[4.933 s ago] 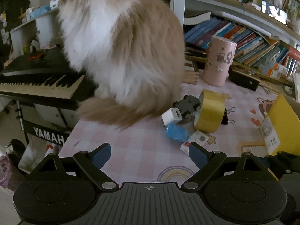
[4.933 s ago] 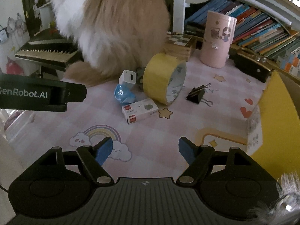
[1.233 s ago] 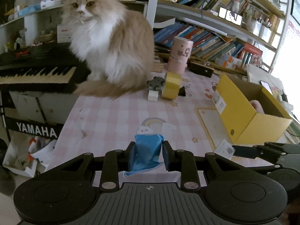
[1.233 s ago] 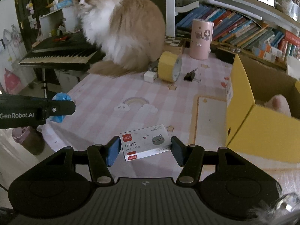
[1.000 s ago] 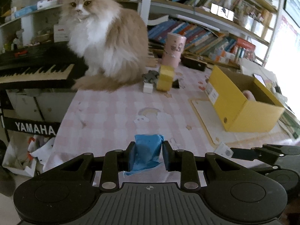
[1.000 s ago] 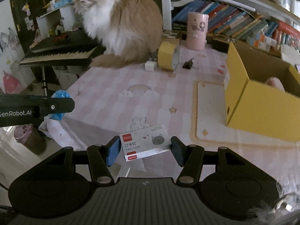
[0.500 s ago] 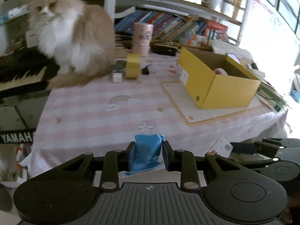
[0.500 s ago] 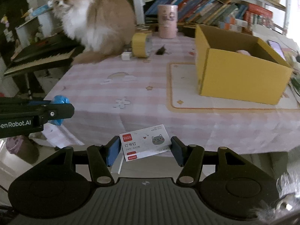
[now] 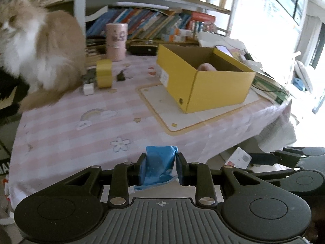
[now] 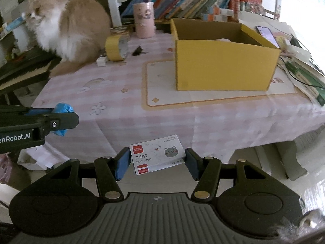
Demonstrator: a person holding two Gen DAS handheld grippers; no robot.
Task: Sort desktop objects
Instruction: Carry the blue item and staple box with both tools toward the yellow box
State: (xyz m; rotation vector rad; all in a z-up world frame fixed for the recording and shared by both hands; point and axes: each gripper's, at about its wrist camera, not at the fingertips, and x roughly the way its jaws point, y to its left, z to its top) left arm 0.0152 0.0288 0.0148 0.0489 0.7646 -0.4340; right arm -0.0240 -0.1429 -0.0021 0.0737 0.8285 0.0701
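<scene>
A crumpled blue packet (image 9: 159, 165) is clamped between the two pads of the left gripper (image 9: 160, 167). The jaws are drawn in narrow, and the packet fills the whole gap between them, with its top edge standing above the fingertips. In the right wrist view the same packet (image 10: 62, 109) is seen from the side, sticking out beyond the black finger of the left gripper (image 10: 61, 120).

A small white staple box (image 10: 157, 154) with a red label and a drawn cat face is held by the right gripper (image 10: 157, 160). Its jaws are set about halfway apart and the blue pads (image 10: 122, 162) press on the two short ends of the box, so that it lies across the gap, slightly tilted. In the left wrist view this box (image 9: 237, 159) is seen at the tip of the right gripper (image 9: 251, 159).

Both grippers are kept off the near edge of the table (image 10: 126, 101), which is covered with a pink checked cloth, and both held things hang over the floor. A yellow cardboard box (image 10: 223, 69) stands open on a cream mat (image 10: 162, 85), well apart from both grippers. On the far side of the table a yellow tape roll (image 10: 115, 45), a black binder clip (image 10: 138, 50), a white charger plug (image 10: 101, 61) and a pink cup (image 10: 144, 20) are seen beside a long-haired cat (image 10: 71, 30).
</scene>
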